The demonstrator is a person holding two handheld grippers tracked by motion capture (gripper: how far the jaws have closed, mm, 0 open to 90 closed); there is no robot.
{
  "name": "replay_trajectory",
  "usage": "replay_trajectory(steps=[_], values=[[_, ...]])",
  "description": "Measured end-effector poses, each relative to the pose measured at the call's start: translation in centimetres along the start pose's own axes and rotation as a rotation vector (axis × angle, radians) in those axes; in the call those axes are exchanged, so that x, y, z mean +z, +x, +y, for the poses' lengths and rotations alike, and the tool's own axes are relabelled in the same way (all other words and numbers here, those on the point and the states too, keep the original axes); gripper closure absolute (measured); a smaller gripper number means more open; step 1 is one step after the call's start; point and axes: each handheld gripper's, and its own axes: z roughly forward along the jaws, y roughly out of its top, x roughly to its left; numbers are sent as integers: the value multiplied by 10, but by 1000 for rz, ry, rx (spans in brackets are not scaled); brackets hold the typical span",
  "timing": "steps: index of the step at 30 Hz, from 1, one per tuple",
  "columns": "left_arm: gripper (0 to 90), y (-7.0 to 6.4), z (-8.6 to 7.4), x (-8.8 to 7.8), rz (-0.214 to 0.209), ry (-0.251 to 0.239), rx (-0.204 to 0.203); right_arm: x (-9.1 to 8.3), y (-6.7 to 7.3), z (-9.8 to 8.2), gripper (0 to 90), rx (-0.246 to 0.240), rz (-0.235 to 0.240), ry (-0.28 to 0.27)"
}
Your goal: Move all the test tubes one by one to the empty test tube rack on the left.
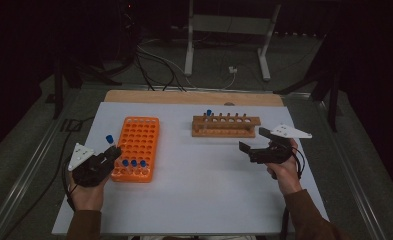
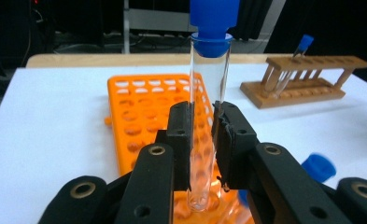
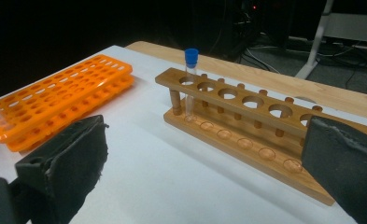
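Note:
My left gripper (image 1: 115,151) (image 2: 203,135) is shut on a clear test tube with a blue cap (image 2: 209,79) (image 1: 110,139). It holds the tube upright over the near left corner of the orange rack (image 1: 136,145) (image 2: 148,112), the tube's foot low among the rack's front holes. Three blue-capped tubes (image 1: 133,163) stand in that rack's near row. A wooden rack (image 1: 226,125) (image 3: 246,121) holds one blue-capped tube (image 3: 190,79) (image 1: 208,114) in its left end hole. My right gripper (image 1: 256,140) (image 3: 204,158) stands open, just in front of the wooden rack's right end, with nothing between its fingers.
The racks stand on a white table top (image 1: 199,195) with a wooden strip (image 1: 194,97) along its far edge. Beyond the table are a white frame's legs (image 1: 189,45) and cables on the floor. The near middle of the table is bare.

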Motion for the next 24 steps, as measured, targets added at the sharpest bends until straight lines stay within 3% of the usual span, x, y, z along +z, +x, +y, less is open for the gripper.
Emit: replay_trajectory(steps=[18, 24], values=[[779, 3, -28, 7, -15, 89, -5, 2, 1, -1, 5, -2, 6, 2], [781, 0, -37, 12, -12, 151, 32, 2, 1, -2, 5, -1, 10, 5]])
